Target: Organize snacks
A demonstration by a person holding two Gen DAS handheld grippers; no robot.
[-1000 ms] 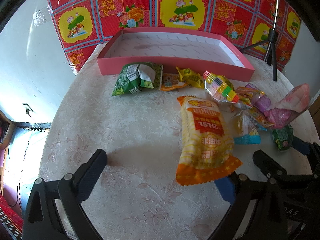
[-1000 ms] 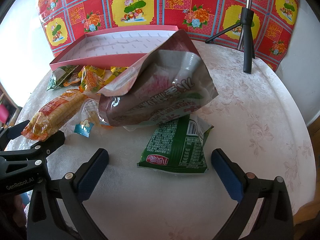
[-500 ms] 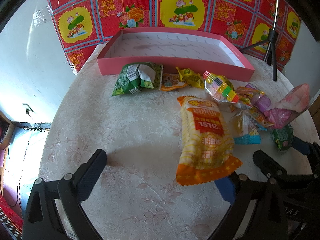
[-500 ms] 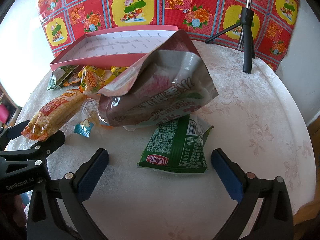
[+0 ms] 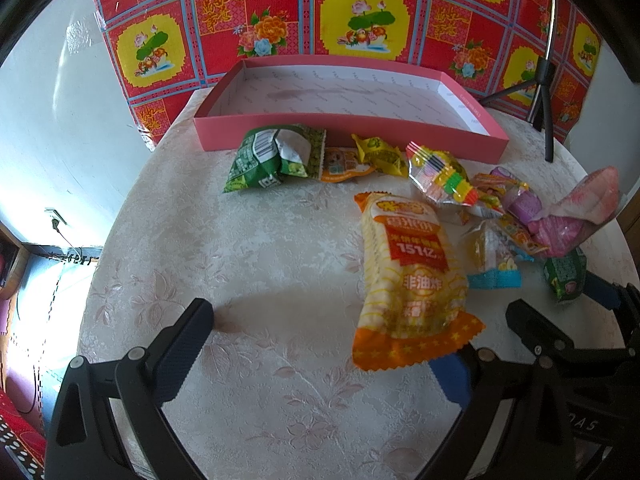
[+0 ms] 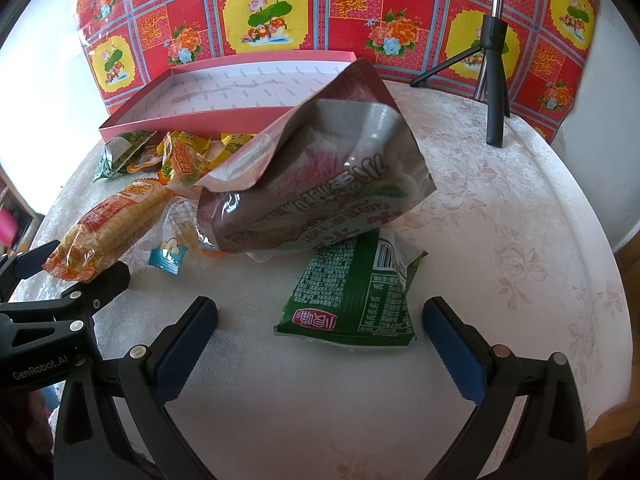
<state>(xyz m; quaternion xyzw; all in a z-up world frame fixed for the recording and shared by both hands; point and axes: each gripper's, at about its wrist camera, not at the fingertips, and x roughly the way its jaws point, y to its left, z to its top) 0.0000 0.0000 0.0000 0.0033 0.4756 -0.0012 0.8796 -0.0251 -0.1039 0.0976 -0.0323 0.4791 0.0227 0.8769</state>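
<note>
My left gripper (image 5: pixel 320 360) stands open above the pale table. A long yellow and orange snack bag (image 5: pixel 408 276) lies just ahead of its right finger, and the bag's lower seam overlaps that fingertip. My right gripper (image 6: pixel 320 348) is also open, with a green snack bag (image 6: pixel 356 292) flat on the table just ahead, between its fingers. A large pink and maroon pouch (image 6: pixel 316 184) leans over the green bag's far end. The shallow pink tray (image 5: pixel 348 136) at the back holds nothing.
Along the tray's front wall lie a green packet (image 5: pixel 272 156), small orange and yellow packets (image 5: pixel 360 156) and a striped candy pack (image 5: pixel 440 176). A black tripod (image 6: pixel 494 80) stands at the back right. The table edge curves close on the right (image 6: pixel 592 280).
</note>
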